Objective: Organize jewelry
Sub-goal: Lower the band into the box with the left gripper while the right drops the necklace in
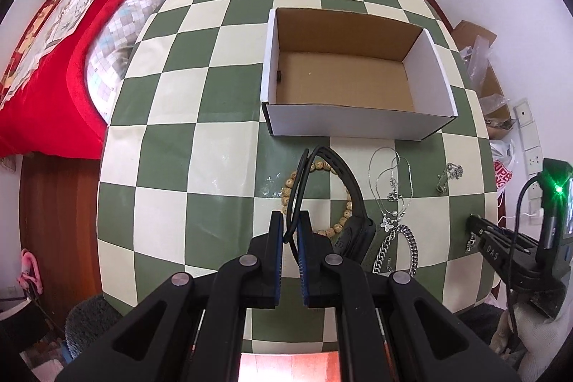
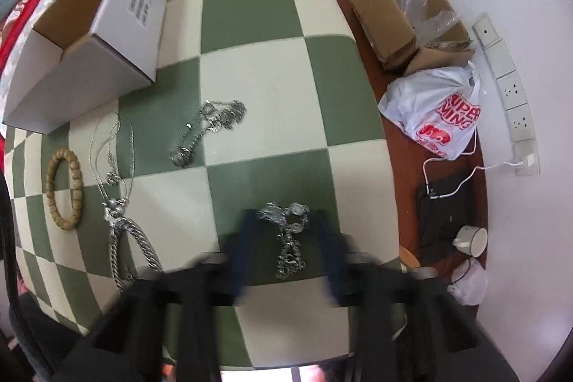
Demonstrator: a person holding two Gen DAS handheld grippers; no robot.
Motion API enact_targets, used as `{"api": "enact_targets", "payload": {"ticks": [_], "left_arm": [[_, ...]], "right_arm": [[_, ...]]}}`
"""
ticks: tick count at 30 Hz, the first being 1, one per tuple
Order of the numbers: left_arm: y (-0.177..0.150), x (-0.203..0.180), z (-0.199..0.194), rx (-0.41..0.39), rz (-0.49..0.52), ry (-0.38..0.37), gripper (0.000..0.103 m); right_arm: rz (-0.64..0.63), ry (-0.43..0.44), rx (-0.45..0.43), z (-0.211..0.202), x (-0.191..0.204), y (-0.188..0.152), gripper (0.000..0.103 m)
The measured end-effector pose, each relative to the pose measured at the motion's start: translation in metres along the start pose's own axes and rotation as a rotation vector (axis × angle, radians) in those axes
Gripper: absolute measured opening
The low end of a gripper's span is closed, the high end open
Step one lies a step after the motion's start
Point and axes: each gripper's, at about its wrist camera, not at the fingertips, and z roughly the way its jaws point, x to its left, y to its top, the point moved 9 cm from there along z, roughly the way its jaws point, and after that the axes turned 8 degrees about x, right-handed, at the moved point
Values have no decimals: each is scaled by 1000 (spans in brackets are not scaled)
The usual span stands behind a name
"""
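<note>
My left gripper (image 1: 290, 221) is shut on the thin black strap of a black watch-like band (image 1: 352, 203) and holds it above the checkered table. Beneath it lies a wooden bead bracelet (image 1: 315, 196), also in the right wrist view (image 2: 66, 188). A thin silver necklace (image 1: 392, 181), a thick silver chain (image 1: 403, 247) and a small silver chain (image 1: 447, 176) lie to the right. An open white cardboard box (image 1: 354, 122) stands beyond, empty. My right gripper (image 2: 284, 224) is open and blurred, with its fingers on either side of a silver chain (image 2: 288, 238) on the table.
The green and cream checkered table (image 1: 200, 145) ends close to me. A bed with a red blanket (image 1: 53, 59) is at the left. On the floor at the right are a cardboard box (image 2: 390, 20), a plastic bag (image 2: 437, 113) and a cup (image 2: 472, 240).
</note>
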Motion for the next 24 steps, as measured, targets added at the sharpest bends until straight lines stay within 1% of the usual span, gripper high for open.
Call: {"api": "enact_targets", "payload": {"ticks": [3,5,8,12,17,21,24], "left_arm": [[2,-1,-12,-22,7,-5,5],[6,-3,-20,-37,8,-16,5],[13,-7,-37,-66,11,-33,5],[27,-12,-59,-104,14,-62,5],[54,-14,-83,-142,8,-86,5],[79,-16,-88,-150,11,-95,5],[100,-15,-79,-131,4,-114,5]], "right_arm": [[19,24,-14,-4,0,0,7],[34,51,-38,-16,-1,5,7],[53,130,-90,-51,1,6,7],[21,175,-183,-108,15,10,7],[-16,242,-297,-183,36,22,7],[-71,276,-361,-230,58,41,7],[-99,277,-382,-245,73,59,7]]}}
